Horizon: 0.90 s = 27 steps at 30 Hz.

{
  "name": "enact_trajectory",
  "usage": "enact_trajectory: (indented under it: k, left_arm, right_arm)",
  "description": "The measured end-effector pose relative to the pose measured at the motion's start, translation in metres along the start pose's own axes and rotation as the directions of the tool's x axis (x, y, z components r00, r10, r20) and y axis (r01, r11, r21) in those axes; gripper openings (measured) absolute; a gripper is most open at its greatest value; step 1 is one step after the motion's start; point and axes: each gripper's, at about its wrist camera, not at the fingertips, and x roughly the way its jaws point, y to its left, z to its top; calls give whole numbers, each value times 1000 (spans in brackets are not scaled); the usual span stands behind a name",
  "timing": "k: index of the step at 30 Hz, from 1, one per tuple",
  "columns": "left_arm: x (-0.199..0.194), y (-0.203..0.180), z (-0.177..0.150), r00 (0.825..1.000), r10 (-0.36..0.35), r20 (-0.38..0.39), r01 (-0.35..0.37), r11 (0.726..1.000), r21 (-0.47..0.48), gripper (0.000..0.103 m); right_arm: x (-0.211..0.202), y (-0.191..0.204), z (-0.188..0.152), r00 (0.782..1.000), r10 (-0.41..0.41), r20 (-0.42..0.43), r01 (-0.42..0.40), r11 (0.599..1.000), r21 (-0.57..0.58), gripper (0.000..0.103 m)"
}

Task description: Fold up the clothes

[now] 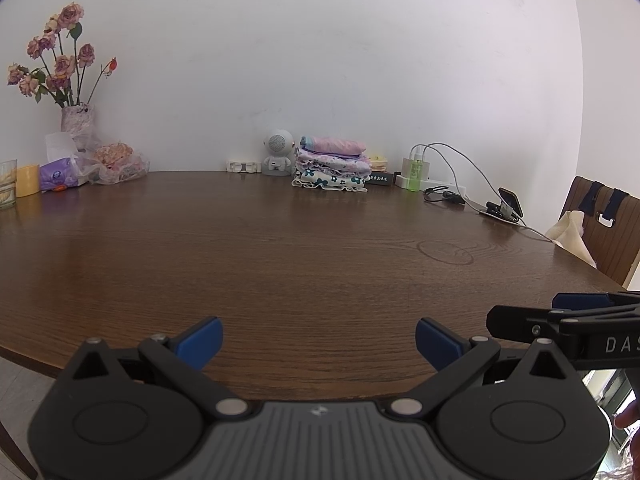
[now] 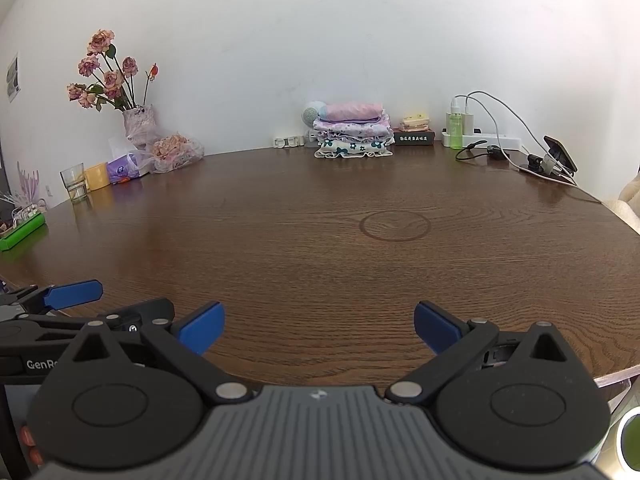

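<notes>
A stack of folded clothes (image 1: pixel 332 164), pink and purple on top and white with dark flowers below, sits at the far edge of the brown wooden table (image 1: pixel 280 260) against the wall; it also shows in the right wrist view (image 2: pixel 354 130). My left gripper (image 1: pixel 319 342) is open and empty over the near table edge. My right gripper (image 2: pixel 319 326) is open and empty beside it, also over the near edge. The right gripper's side shows at the right of the left wrist view (image 1: pixel 568 320). No loose garment is in view.
A vase of dried roses (image 2: pixel 138 118), tissue pack (image 2: pixel 124 170), yellow cup and glass (image 2: pixel 75 184) stand far left. A small robot speaker (image 1: pixel 277 153) stands next to the stack. A power strip, cables and a phone on a stand (image 2: pixel 558 156) are far right. A chair (image 1: pixel 608 220) stands at the right.
</notes>
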Motion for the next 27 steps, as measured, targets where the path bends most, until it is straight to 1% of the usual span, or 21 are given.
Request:
enact_trajectory:
  k: [27]
  left_arm:
    - [-1, 0, -1, 1000, 2, -1, -2, 1000, 1, 103]
  right_arm:
    - [-1, 0, 1, 1000, 0, -2, 0, 1000, 2, 103]
